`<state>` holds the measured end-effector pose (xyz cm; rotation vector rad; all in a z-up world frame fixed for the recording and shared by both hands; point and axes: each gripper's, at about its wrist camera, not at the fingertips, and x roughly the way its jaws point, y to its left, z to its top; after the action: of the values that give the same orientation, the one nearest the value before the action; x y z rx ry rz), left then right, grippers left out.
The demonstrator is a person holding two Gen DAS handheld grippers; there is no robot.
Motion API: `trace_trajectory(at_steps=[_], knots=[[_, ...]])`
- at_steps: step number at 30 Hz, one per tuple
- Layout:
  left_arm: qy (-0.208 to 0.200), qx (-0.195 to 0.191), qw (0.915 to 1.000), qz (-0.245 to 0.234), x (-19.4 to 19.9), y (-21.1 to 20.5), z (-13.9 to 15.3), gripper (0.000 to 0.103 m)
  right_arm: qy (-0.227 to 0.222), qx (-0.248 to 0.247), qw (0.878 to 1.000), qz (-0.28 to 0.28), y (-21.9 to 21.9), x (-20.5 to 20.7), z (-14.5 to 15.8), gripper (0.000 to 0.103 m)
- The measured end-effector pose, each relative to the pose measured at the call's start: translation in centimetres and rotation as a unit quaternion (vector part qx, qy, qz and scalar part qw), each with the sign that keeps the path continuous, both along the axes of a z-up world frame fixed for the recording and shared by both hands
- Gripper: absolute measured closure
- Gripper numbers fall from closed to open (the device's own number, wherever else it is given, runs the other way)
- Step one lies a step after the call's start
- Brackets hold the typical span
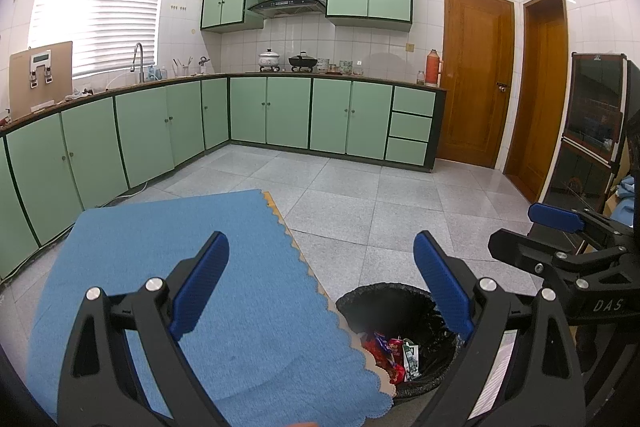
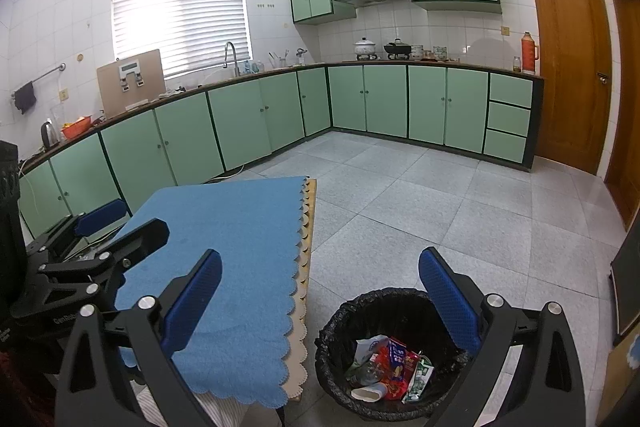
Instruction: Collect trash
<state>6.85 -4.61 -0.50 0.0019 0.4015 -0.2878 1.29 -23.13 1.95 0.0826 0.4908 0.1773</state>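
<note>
A round bin with a black liner [image 1: 384, 297] [image 2: 384, 299] stands on the floor at the right side of a table covered by a blue cloth [image 1: 224, 267] [image 2: 240, 239]. Inside lie red wrappers [image 1: 384, 351] [image 2: 394, 359], a green-white carton [image 2: 420, 375] and a white cup [image 2: 370, 393]. My left gripper [image 1: 320, 283] is open and empty, held above the table's right edge and the bin. My right gripper [image 2: 320, 295] is open and empty, above the bin and the table edge. Each gripper shows in the other's view, the right [image 1: 560, 227] and the left [image 2: 100, 227].
Green base cabinets [image 1: 272, 111] run along the left and far walls under a counter with a sink, pots and a red thermos [image 1: 431, 67]. Wooden doors [image 1: 476, 79] stand at the right. A dark cabinet [image 1: 596, 131] stands at the far right. Grey tiled floor [image 2: 440, 207] lies beyond the bin.
</note>
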Motion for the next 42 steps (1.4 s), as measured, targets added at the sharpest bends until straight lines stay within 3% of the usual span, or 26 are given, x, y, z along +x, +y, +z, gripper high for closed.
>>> trace_trajectory(at_steps=[42], knots=[[0.005,-0.003,1.0,0.001,0.45,0.4,-0.28,0.013,0.001,0.0,1.0,0.001,-0.04,0.03,0.2,0.006]])
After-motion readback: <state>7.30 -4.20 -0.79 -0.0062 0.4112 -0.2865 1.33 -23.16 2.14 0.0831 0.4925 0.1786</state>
